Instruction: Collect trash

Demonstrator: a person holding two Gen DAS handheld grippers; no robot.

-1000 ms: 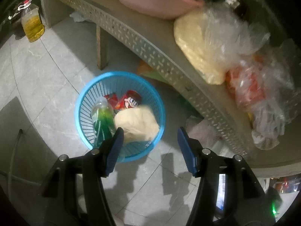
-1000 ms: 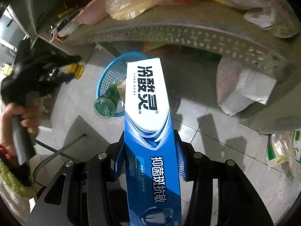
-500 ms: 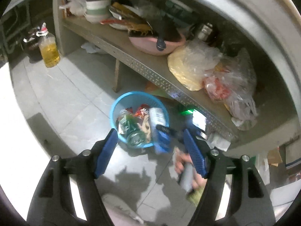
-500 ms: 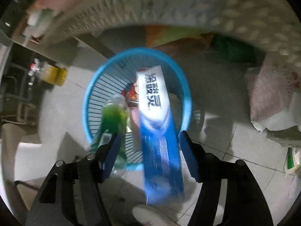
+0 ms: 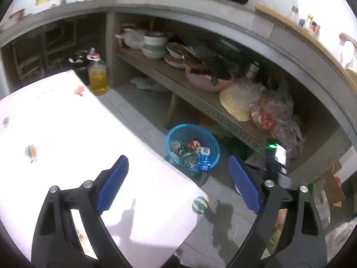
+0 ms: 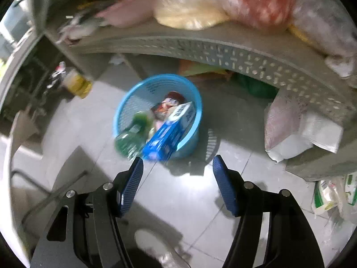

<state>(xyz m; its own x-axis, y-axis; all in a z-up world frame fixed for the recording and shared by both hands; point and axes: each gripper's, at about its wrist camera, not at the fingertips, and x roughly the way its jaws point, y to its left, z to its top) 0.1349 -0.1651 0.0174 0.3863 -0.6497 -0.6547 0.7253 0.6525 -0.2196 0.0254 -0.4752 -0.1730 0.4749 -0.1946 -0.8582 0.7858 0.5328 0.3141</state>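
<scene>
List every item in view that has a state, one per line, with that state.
blue basket: upright on the floor, partly filled.
toothpaste box: in the basket, leaning over its rim.
green bottle: in the basket, tilted.
oil jug: upright, capped.
left gripper: opening, empty.
right gripper: open, empty.

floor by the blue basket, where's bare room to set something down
Bare grey tiles lie in front of the blue basket, toward the right tool, and left of it toward the oil bottle. Crowded: the shelf above, and the white sack to the right.
</scene>
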